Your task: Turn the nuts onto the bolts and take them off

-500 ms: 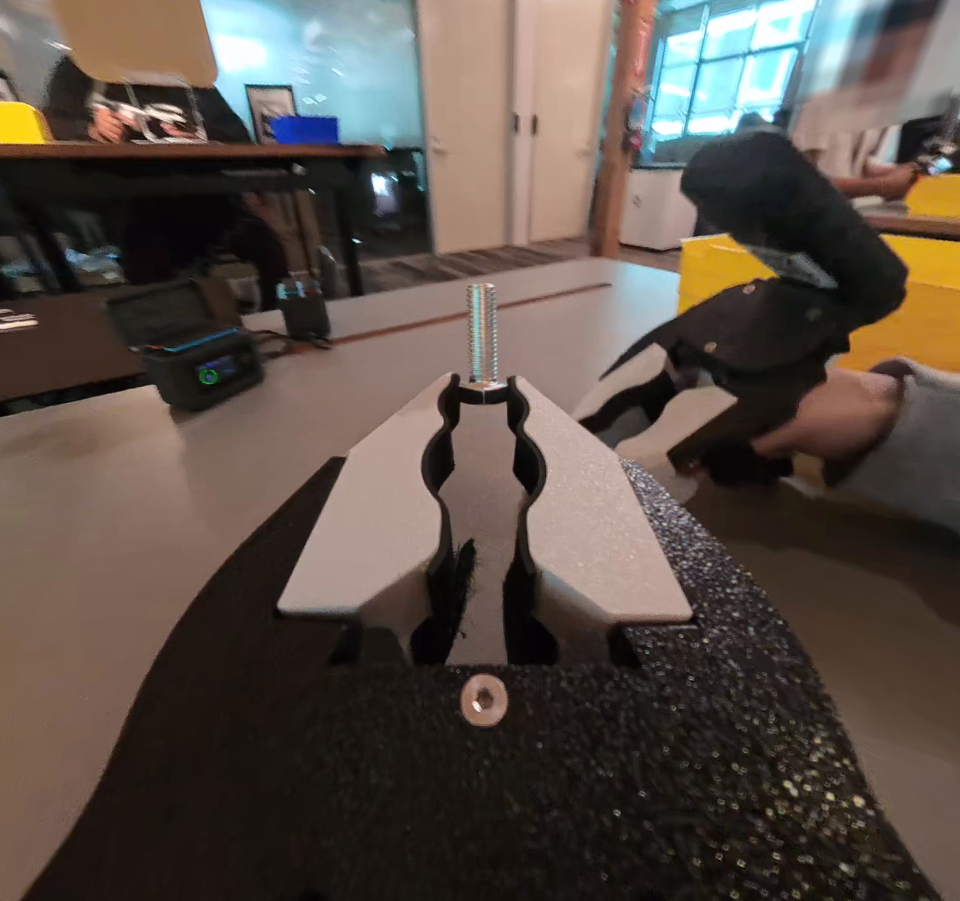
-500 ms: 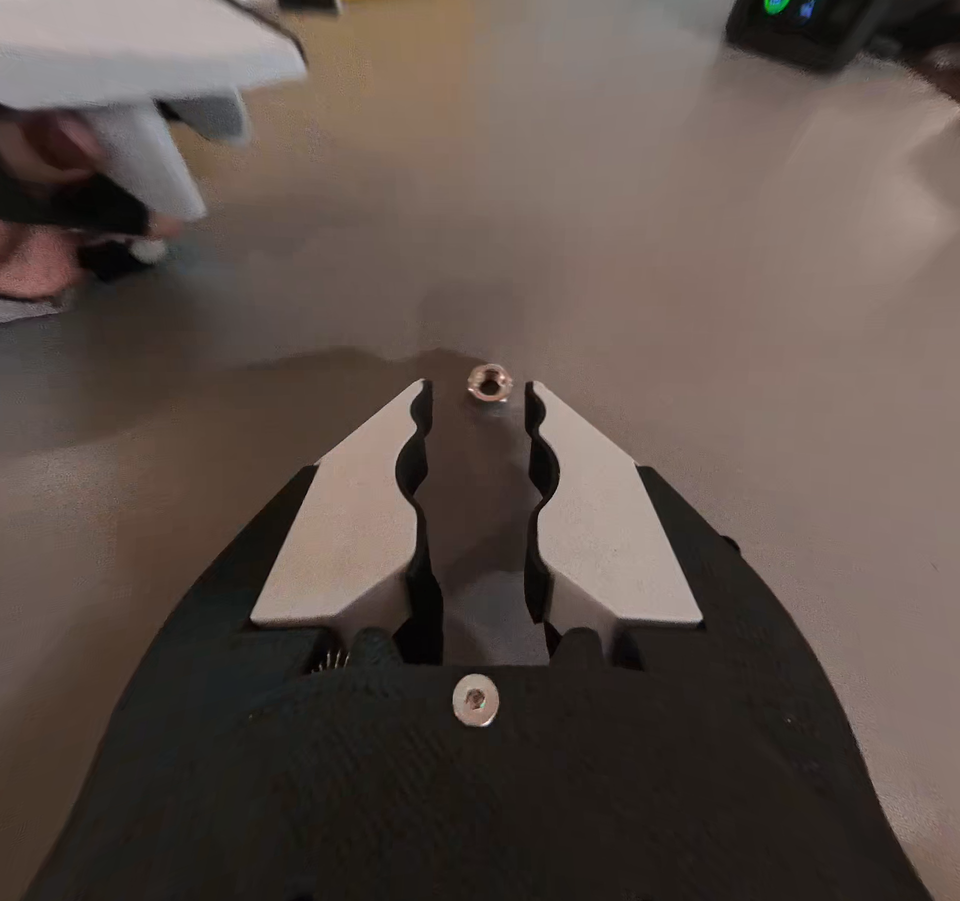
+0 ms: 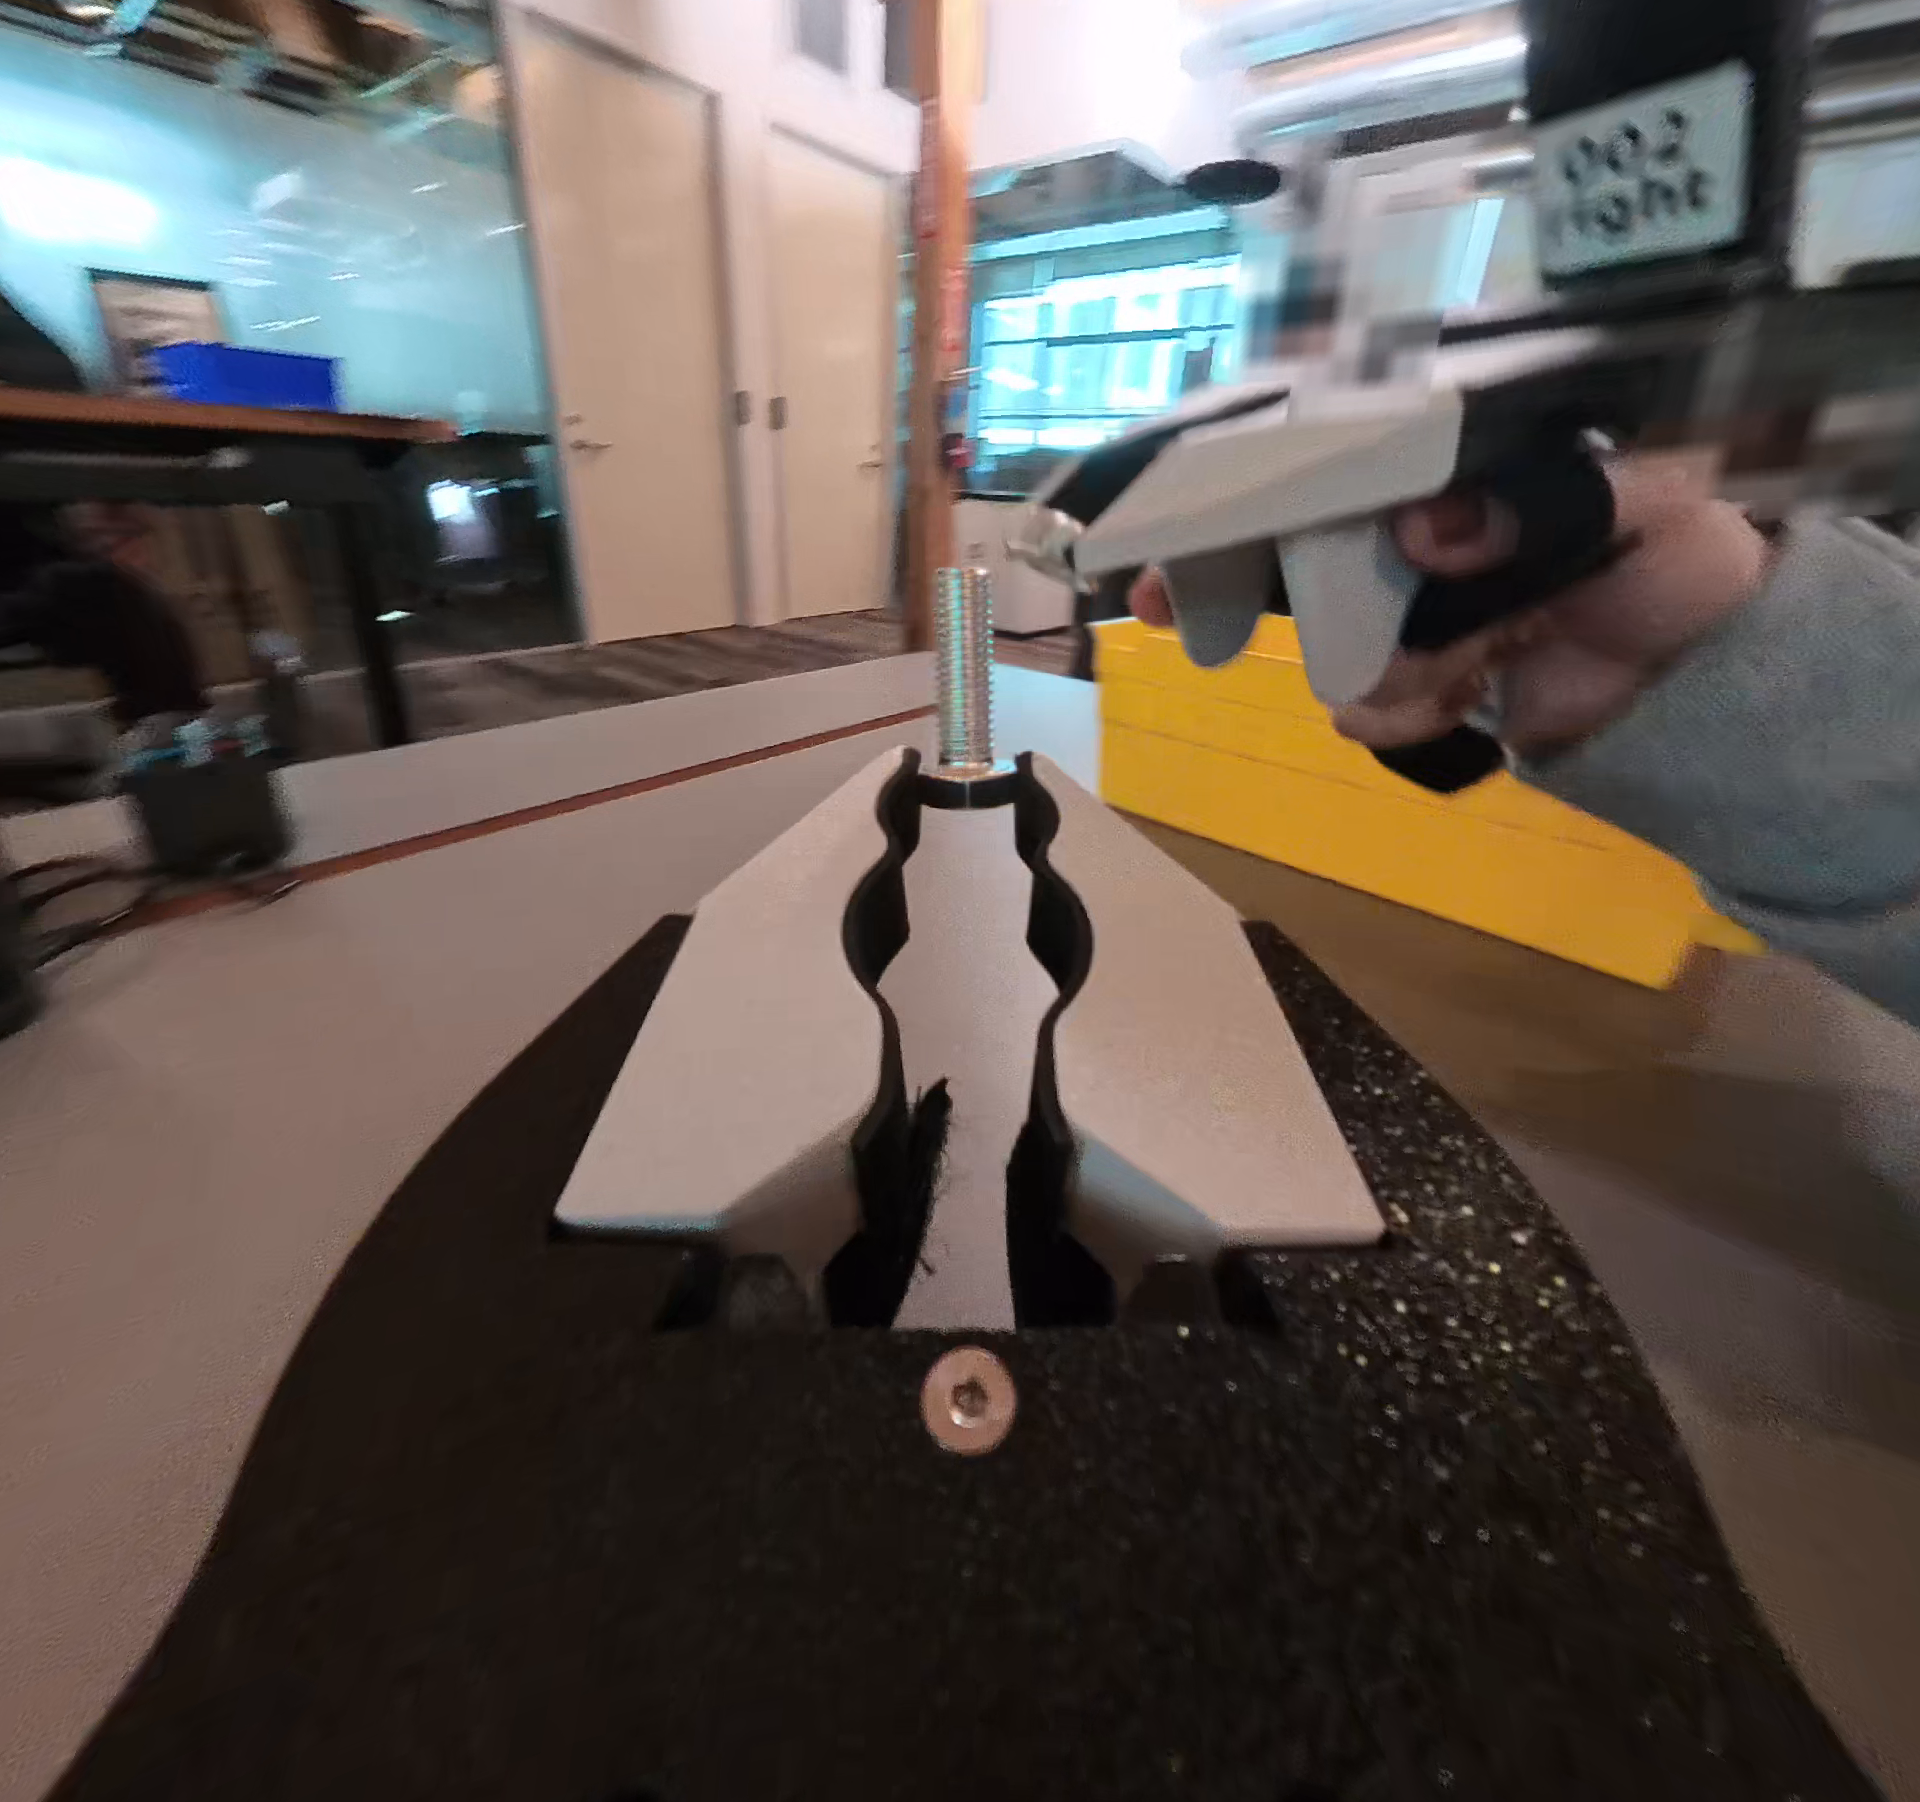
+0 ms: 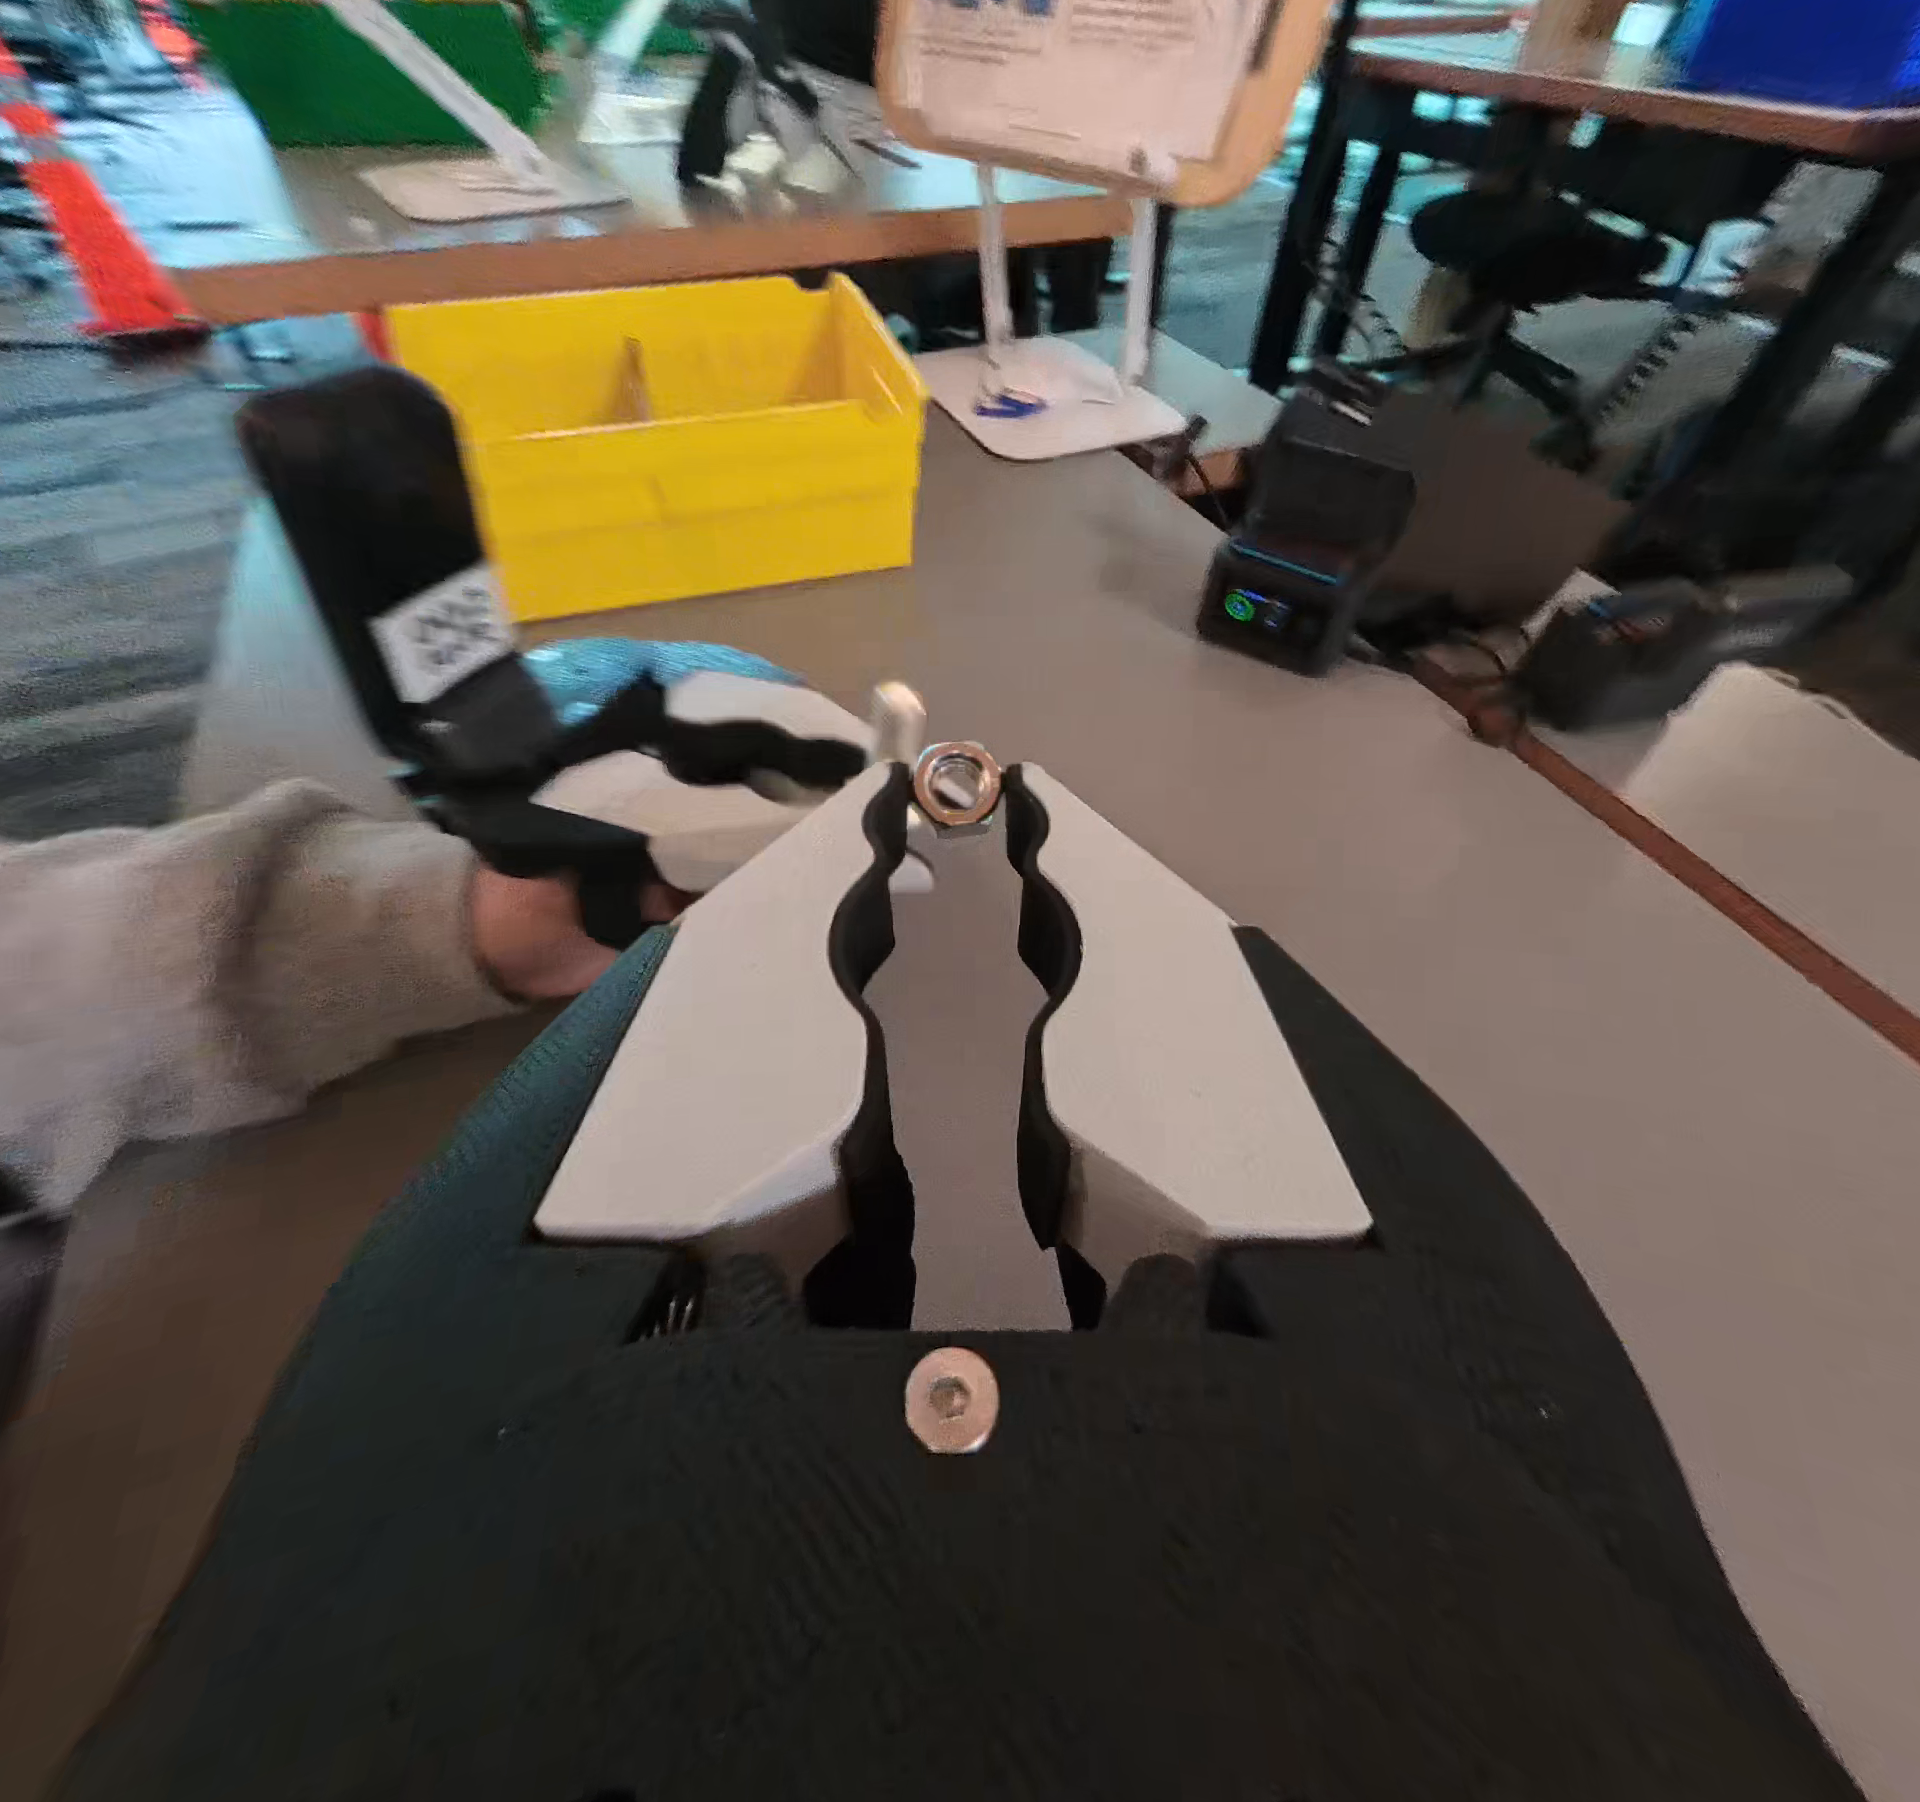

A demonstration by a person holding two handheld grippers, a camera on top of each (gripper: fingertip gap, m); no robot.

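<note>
My left gripper (image 3: 966,778) is shut on the head of a silver bolt (image 3: 964,659), which stands upright with its thread pointing up. My right gripper (image 4: 956,784) is shut on a silver hex nut (image 4: 957,791), held in the air with its hole facing the camera. In the left wrist view the right gripper (image 3: 1044,539) hovers just right of and level with the bolt's top, apart from it. In the right wrist view the left gripper (image 4: 727,786) lies left of the nut, and the bolt (image 4: 899,713) shows blurred just behind it.
A yellow divided bin (image 4: 665,505) stands on the grey table (image 4: 1299,921) beyond the grippers; it also shows in the left wrist view (image 3: 1351,817). A black device with a lit screen (image 4: 1288,599) and cables sit at the right. A white stand with a board (image 4: 1081,402) is behind. My left and right fingertips are right by each other.
My right gripper has shut on the nut that lay on the table, lifted it and carried it up beside the bolt's top. My left gripper still holds the bolt upright.
</note>
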